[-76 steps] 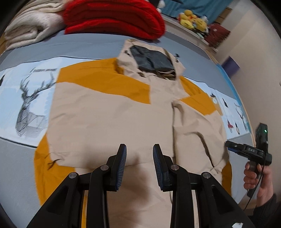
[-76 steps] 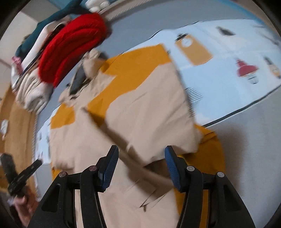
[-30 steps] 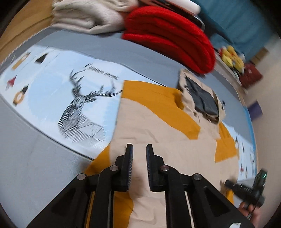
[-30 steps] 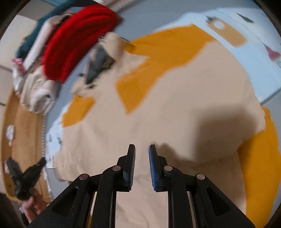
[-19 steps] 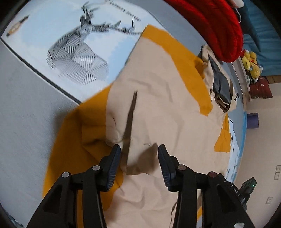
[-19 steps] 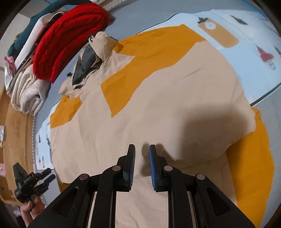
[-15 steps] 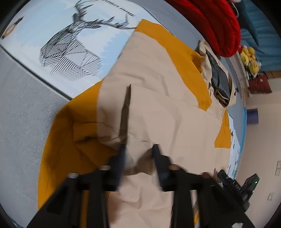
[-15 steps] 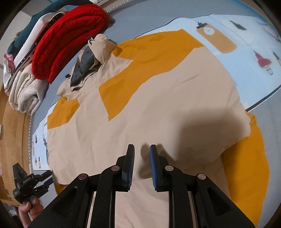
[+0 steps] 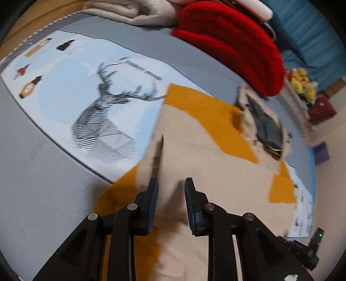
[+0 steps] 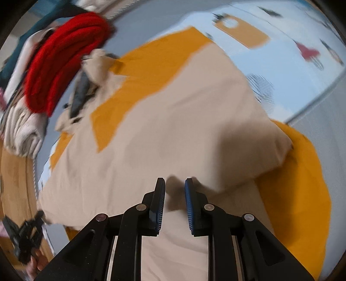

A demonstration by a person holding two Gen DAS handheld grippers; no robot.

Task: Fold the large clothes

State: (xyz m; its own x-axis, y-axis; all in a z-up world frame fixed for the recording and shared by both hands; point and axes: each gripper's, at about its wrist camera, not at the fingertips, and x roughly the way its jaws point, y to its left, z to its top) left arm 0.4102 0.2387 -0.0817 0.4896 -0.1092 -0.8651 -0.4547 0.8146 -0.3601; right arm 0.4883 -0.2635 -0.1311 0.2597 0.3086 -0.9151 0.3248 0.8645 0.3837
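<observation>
Both narrowly parted, the left hand-held gripper (image 9: 170,191), jaws just opening, and the right hand-held gripper (image 10: 174,193) hover over the beige-and-orange jacket (image 9: 207,155) spread on the bed (image 9: 39,164), neither visibly pinching cloth.

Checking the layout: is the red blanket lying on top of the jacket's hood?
No, the red blanket sits behind the hood on the grey cover, beside a folded cream one.

Both wrist views look steeply down, close over the same beige-and-orange jacket (image 9: 207,155) (image 10: 164,129), from opposite sides.
</observation>
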